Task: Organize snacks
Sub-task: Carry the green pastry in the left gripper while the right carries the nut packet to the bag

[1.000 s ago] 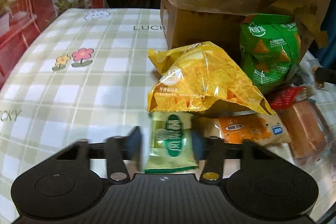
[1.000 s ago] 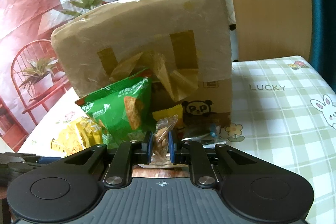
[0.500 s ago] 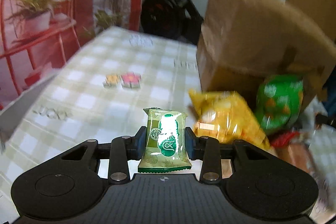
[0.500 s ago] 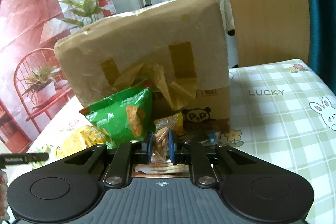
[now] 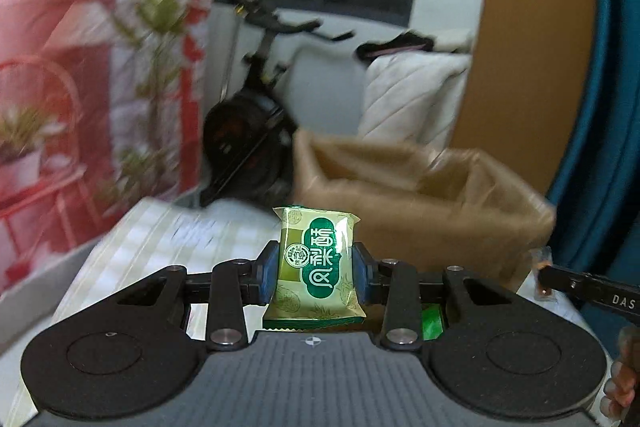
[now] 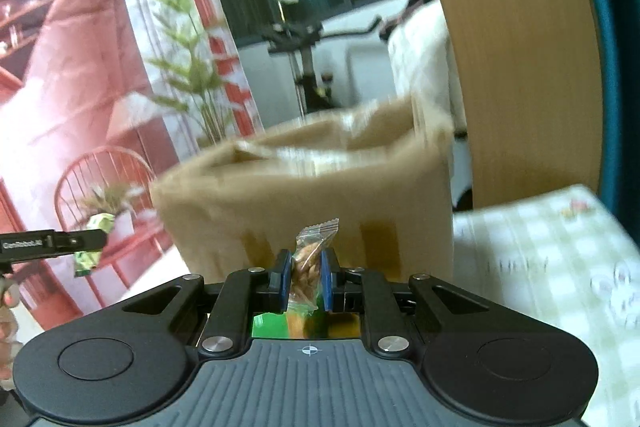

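Packets are held in both tools at once. On the left side, the left gripper (image 5: 313, 277) is clamped on a green pastry packet (image 5: 316, 269), pinched at mid-height between the blue pads (image 5: 269, 279), upright, label facing the camera. Ahead of it and slightly right stands the cardboard box (image 5: 420, 215), mouth open, rim roughly level with the packet's top edge — strong motion blur noted there. Checked tablecloth (image 5: 132, 251) is seen below and to the left of the fingers.

On the right side, the right gripper (image 6: 305, 279) is closed on a small clear nut packet (image 6: 308, 263), gripped across its narrow middle, crimped end up. The same box lies directly ahead of this tool; its front wall fills the view past the fingertips.

Judged step: carry to the box. Each packet should be brought fully over the rim before release — one tool at a time, so the two tools do not meet above the opening. The clear packet's slick film may slip; grip should be kept firm.
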